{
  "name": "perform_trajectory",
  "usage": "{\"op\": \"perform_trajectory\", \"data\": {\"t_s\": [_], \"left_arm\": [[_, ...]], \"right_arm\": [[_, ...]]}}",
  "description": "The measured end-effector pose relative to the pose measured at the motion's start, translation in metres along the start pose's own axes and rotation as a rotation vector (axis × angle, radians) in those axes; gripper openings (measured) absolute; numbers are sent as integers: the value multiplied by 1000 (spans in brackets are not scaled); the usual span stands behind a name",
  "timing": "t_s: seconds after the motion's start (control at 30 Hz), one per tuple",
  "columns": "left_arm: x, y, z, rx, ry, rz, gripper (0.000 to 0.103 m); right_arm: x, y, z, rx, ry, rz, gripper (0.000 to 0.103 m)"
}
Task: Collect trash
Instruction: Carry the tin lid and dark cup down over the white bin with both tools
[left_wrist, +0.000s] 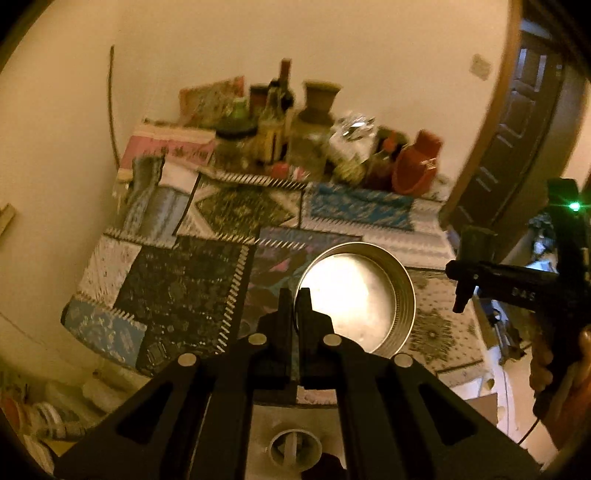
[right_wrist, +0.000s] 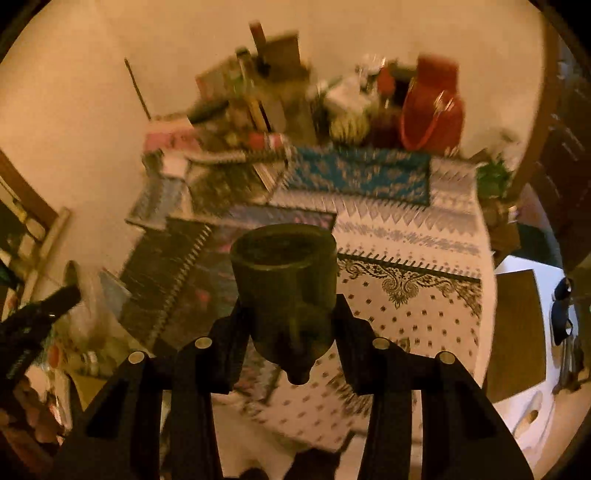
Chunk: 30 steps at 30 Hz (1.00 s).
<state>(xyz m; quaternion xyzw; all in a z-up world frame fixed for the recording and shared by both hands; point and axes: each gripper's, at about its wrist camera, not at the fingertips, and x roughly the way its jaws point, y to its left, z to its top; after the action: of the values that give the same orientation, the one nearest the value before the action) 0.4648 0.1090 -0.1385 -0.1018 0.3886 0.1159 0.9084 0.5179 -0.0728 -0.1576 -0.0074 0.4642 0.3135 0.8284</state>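
Your right gripper (right_wrist: 291, 314) pinched a dark cup (right_wrist: 286, 284), mouth tilted away, above the tabletop (right_wrist: 424, 325); your left gripper (left_wrist: 295, 306), pressed together, pinched the round tin's (left_wrist: 369, 295) rim alongside.

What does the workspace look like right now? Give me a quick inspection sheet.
Surface: table under a patchwork patterned cloth.
Job's things: dark cup-shaped container clamped in the right gripper, lifted off the cloth; shallow round metal tin, empty, with its rim pinched by the left gripper.
Clutter: bottles, jars, a red lidded container and a shiny wrapped bundle crowd the far edge by the wall.
Grippers: left fingers shut on the tin's rim; right fingers closed on the dark container.
Cables: a thin cable hangs below the right gripper's handle.
Surroundings: plain wall behind, dark panelled door to the right.
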Motion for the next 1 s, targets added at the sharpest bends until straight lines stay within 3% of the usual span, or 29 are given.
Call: {"op": "perform_trajectory", "data": {"t_s": [0.2,0.43,0.7,1.0], "left_arm": [[-67,12,-18,84,-64,-74,1],[-131,35,-62,152,-104,-135,1],[-173,54,-112,204,-90,-200,1],[-168,46,-157,250,16,-241,1]], "right_arm": [[-80,39,-43,56,-142,-42,39],[-132,84,-105,125,-219,-66,39],[-163,117,-169,187,-222,-102,39],[-162,129,-217,214,-132,-141,39]]}}
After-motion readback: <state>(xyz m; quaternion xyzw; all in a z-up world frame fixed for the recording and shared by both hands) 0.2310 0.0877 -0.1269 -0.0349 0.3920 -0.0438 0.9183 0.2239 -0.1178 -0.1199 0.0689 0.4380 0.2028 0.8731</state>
